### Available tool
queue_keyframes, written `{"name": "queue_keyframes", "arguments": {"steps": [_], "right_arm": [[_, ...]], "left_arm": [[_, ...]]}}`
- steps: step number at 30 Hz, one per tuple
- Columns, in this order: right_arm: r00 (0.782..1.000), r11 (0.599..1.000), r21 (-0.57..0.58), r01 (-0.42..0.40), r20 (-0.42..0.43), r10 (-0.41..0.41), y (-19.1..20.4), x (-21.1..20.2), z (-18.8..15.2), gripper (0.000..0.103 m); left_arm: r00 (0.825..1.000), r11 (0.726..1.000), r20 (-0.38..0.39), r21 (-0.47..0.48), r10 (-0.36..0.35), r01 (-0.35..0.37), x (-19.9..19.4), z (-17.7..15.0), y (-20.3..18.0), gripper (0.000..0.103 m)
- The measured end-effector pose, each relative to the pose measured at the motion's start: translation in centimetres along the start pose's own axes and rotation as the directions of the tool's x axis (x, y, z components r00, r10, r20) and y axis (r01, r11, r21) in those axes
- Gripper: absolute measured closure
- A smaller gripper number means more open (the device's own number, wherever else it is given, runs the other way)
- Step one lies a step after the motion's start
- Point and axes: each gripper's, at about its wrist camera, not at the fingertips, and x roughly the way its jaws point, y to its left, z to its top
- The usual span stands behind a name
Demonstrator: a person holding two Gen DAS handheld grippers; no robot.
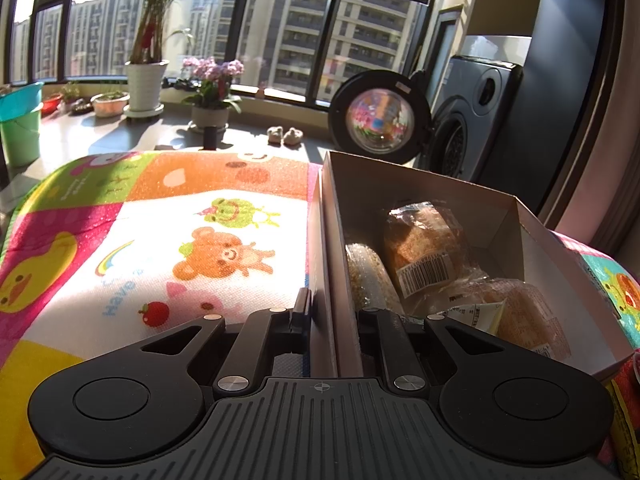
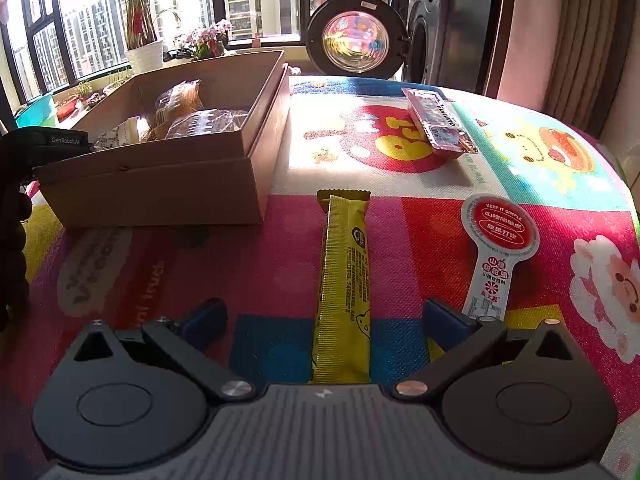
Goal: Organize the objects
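Snack bar [image 2: 343, 292] lies dead centre between my right gripper [image 2: 324, 316] jaws, spread wide, long axis running straight ahead. Left gripper [image 1: 334, 312] clamps the box [image 1: 326, 240] wall.

The left wrist view looked low along the open brown cardboard box [image 1: 420, 184] wall toward the windows; the right wrist view (farther back) shared that box [image 2: 160, 176] and the round-doored grey washing machine [image 2: 356, 36].

The black two-finger left gripper [image 1: 332, 312] pinches the left wall of the open brown cardboard box [image 1: 440, 188], one finger either side. Inside, toward two o'clock, lie clear-wrapped bread buns [image 1: 424, 244]. At ten o'clock spreads the colourful cartoon-printed mat [image 1: 160, 220].
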Motion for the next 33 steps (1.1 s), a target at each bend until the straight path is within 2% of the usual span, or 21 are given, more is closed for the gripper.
{"name": "queue_keyframes", "arguments": {"steps": [4,9,11,12,13,15,21,26,33], "right_arm": [[1.000,1.000,-0.012,-0.014,-0.008,0.014,-0.3,0.1,0.3,0.000],[0.997,0.998,-0.047,-0.036,0.060,0.039,-1.0,0.6,0.3,0.002],[0.997,0.999,-0.038,-0.028,0.076,0.030,-1.1,0.4,0.5,0.020],[0.996,0.998,-0.059,-0.037,0.076,0.042,-1.0,0.2,0.8,0.036],[0.996,0.997,-0.066,-0.049,0.067,0.054,-0.9,0.0,1.0,0.059],[0.998,0.995,-0.092,-0.038,0.040,0.042,-0.4,-0.6,1.2,0.080],[0.997,0.987,-0.141,-0.080,-0.024,0.077,0.7,-3.2,0.1,0.081],[0.985,0.981,-0.113,-0.160,-0.078,0.152,1.0,-6.8,0.2,0.081],[0.980,0.969,-0.147,-0.198,-0.004,0.200,3.1,-11.5,3.9,0.081]], "left_arm": [[1.000,1.000,-0.001,-0.001,-0.001,0.001,0.0,0.0,0.0,0.088],[1.000,1.000,-0.002,-0.001,-0.001,0.001,0.0,0.0,0.0,0.088],[1.000,1.000,-0.002,-0.001,-0.001,0.001,0.0,0.0,0.1,0.088],[1.000,1.000,-0.002,-0.002,-0.001,0.001,0.0,0.0,0.1,0.088],[1.000,1.000,-0.003,-0.003,-0.001,0.001,0.0,-0.1,0.1,0.088],[1.000,1.000,-0.004,-0.003,-0.001,0.001,0.0,-0.1,0.1,0.088],[1.000,1.000,-0.004,0.001,0.004,-0.004,0.0,-0.2,0.1,0.088],[1.000,1.000,-0.003,0.002,0.007,-0.007,-0.3,-0.2,0.0,0.088],[1.000,1.000,0.001,-0.007,0.003,-0.003,-0.5,-0.1,0.1,0.088]]}}
